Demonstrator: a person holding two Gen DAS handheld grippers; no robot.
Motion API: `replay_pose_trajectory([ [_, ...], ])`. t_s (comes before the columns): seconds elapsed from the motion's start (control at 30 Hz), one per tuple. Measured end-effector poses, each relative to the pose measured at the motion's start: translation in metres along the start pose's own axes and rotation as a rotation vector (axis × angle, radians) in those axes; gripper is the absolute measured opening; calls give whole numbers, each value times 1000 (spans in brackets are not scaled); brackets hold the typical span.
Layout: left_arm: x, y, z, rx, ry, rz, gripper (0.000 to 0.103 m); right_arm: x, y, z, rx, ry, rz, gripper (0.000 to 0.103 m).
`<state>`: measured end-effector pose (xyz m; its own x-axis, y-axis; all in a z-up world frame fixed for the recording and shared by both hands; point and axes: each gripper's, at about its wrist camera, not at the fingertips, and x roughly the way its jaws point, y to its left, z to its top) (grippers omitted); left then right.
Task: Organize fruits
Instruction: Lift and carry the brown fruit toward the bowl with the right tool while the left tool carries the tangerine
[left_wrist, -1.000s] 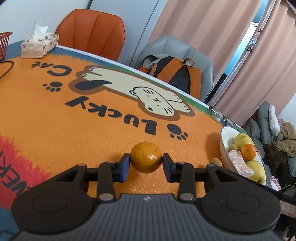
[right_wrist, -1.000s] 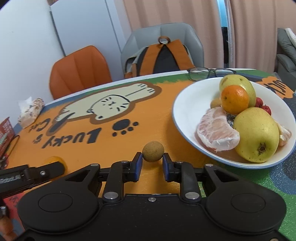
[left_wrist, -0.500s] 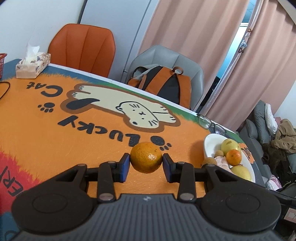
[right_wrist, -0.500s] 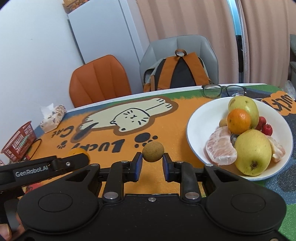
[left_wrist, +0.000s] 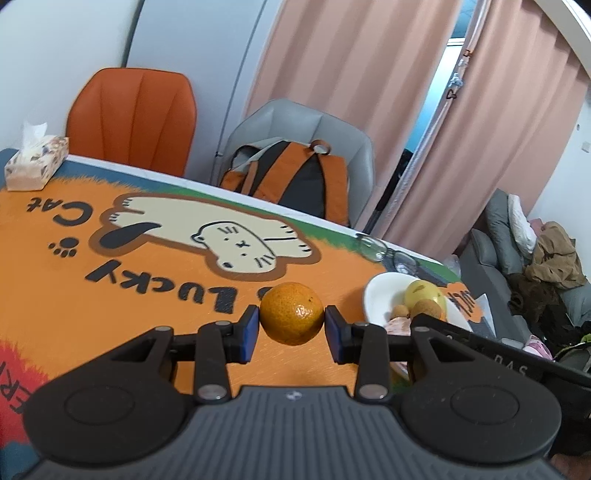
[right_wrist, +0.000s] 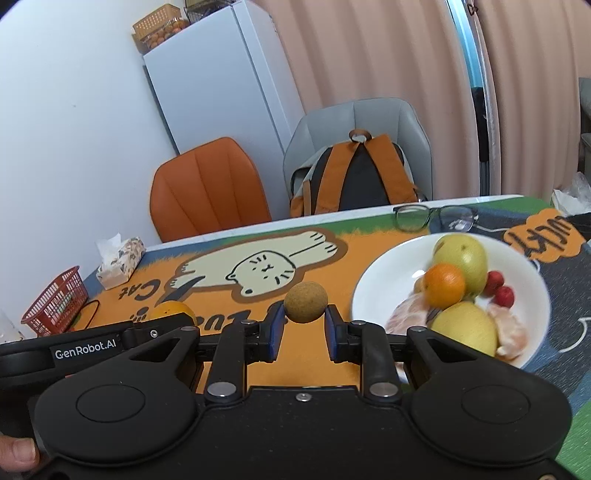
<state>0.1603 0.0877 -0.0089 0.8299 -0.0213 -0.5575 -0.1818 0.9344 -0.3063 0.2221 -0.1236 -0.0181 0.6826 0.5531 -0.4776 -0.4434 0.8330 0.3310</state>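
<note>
My left gripper (left_wrist: 291, 328) clenched on mandarin (left_wrist: 291, 313), pads on both flanks. My right gripper (right_wrist: 304, 326) clenched on small brown fruit (right_wrist: 306, 302), round, rough tan skin, likely longan. Both fruits held clear above tablecloth (right_wrist: 229, 354).

Key relation: white bowl (right_wrist: 388, 269) lay forward-right of both grippers; right gripper nearer, just beside rim. Judged right should unload first.

Mandarin: round, no long axis, dimpled orange peel, pale stem scar facing camera. Bowl crowded: pears, orange, peeled segments, red berries.
</note>
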Motion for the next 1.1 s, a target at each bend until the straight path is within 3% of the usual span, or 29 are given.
replay_pose_trajectory([
  [0.5, 8, -36, 10, 60, -11, -55, 37, -26, -39, 20, 7, -60, -1, 25],
  [1.1, 37, -69, 18, 98, 13, -92, 37, -24, -77, 29, 45, -86, -34, 25],
])
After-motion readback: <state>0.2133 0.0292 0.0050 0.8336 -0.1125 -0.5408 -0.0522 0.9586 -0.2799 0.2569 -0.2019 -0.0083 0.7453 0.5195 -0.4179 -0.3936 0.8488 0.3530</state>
